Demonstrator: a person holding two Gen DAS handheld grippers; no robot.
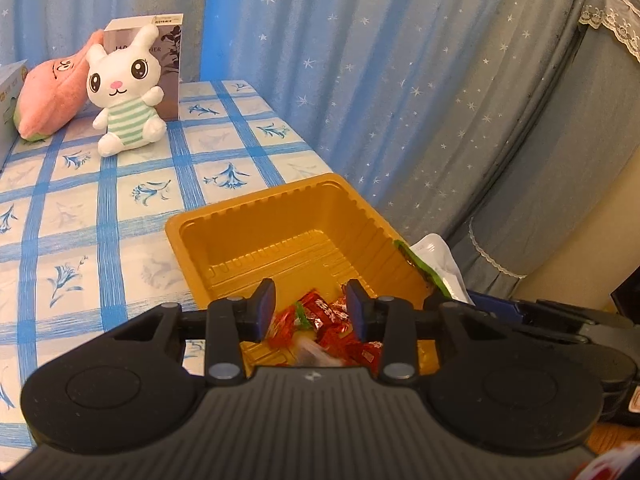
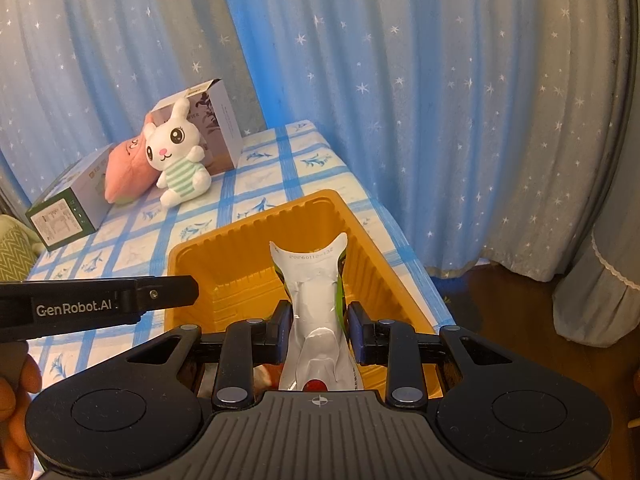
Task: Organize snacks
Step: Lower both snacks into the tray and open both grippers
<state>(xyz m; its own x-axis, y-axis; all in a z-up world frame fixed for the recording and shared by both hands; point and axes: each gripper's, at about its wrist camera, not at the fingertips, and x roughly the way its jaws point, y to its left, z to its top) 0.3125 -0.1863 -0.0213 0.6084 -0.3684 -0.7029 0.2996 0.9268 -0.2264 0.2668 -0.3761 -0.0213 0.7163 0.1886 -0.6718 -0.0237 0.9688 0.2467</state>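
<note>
A golden plastic tray (image 1: pixel 256 220) sits on the blue-checked tablecloth near the table's right edge. Several red-wrapped candies (image 1: pixel 328 320) lie in its near end. My left gripper (image 1: pixel 311 308) is open just above those candies, nothing between its pads. My right gripper (image 2: pixel 316 322) is shut on a white snack pouch with green edges (image 2: pixel 316 300), held upright over the tray (image 2: pixel 240 252). The pouch also shows at the tray's right rim in the left wrist view (image 1: pixel 436 260). The left gripper's body shows at the left in the right wrist view (image 2: pixel 100 304).
At the table's far end stand a white plush bunny (image 1: pixel 124 92), a pink plush (image 1: pixel 52 92) and a grey carton (image 1: pixel 168 60). A green-and-white box (image 2: pixel 68 208) lies left of them. Blue starred curtains hang behind and to the right. The table edge drops off right of the tray.
</note>
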